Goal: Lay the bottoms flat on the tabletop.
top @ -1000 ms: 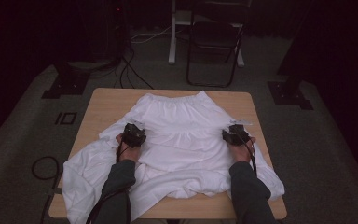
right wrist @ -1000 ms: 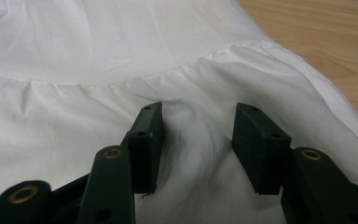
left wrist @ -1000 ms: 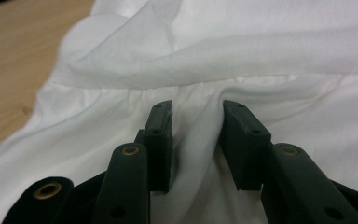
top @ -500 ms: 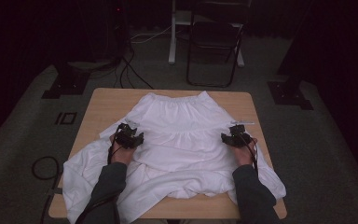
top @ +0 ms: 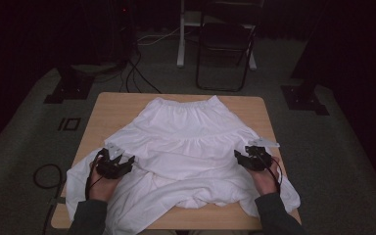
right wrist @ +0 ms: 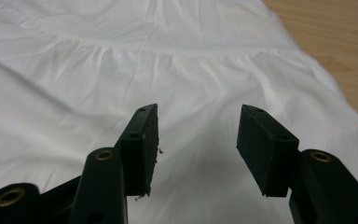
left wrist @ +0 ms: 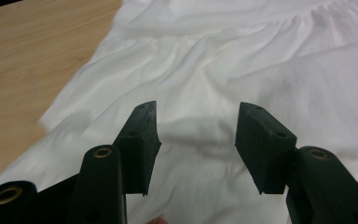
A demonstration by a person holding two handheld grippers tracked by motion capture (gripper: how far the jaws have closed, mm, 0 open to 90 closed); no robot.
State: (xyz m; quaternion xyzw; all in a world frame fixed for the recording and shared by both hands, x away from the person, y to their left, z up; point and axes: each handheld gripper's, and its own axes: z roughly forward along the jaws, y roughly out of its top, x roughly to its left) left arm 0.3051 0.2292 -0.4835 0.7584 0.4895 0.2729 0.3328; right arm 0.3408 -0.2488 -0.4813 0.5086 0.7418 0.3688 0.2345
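A white tiered skirt (top: 191, 132) lies spread on the wooden table (top: 112, 112), its gathered waistband at the far side and its hem hanging over the near edge. My left gripper (top: 126, 162) hovers over the skirt's near left part. Its jaws have just been opening and hold nothing; in the left gripper view (left wrist: 196, 126) only wrinkled skirt cloth (left wrist: 261, 60) lies beneath them. My right gripper (top: 239, 157) hovers at the skirt's right edge. Its jaws have also been opening, and in the right gripper view (right wrist: 196, 128) they stand apart above the skirt's gathered seam (right wrist: 121, 46).
Bare wood shows at the table's far left corner (left wrist: 28, 56) and along its right side (right wrist: 335, 28). Behind the table stand a dark folding chair (top: 225, 44) and a white post (top: 181, 34). Cables (top: 137, 73) and black stand bases (top: 68, 88) lie on the floor.
Both hands have drawn back from the skirt's middle tier toward the near edge and lifted a little, the left one also moving leftward. The skirt lies as before.
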